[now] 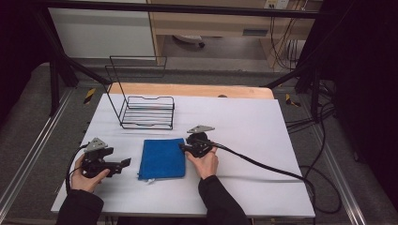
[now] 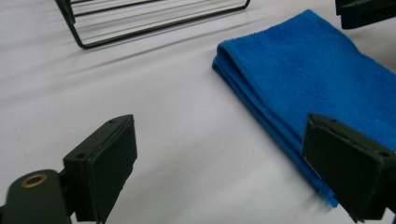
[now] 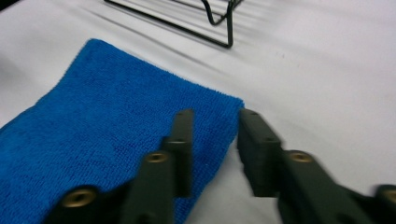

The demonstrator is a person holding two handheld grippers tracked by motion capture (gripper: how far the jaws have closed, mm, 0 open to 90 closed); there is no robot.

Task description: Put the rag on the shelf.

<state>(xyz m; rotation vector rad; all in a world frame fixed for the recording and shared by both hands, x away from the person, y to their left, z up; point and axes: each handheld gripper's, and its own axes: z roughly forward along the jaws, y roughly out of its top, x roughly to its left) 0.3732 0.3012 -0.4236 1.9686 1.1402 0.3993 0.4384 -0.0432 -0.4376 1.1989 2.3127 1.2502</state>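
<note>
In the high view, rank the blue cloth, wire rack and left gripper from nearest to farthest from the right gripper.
1. Blue cloth, just beside the right gripper.
2. Wire rack, behind the cloth.
3. Left gripper, across the cloth; close to the rack's distance.

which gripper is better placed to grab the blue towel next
Right, probably. The right gripper is already over the blue towel's near right corner, its jaws parted astride that edge. The left gripper is open too, but sits off the towel's left side with bare table between its jaws.
</note>
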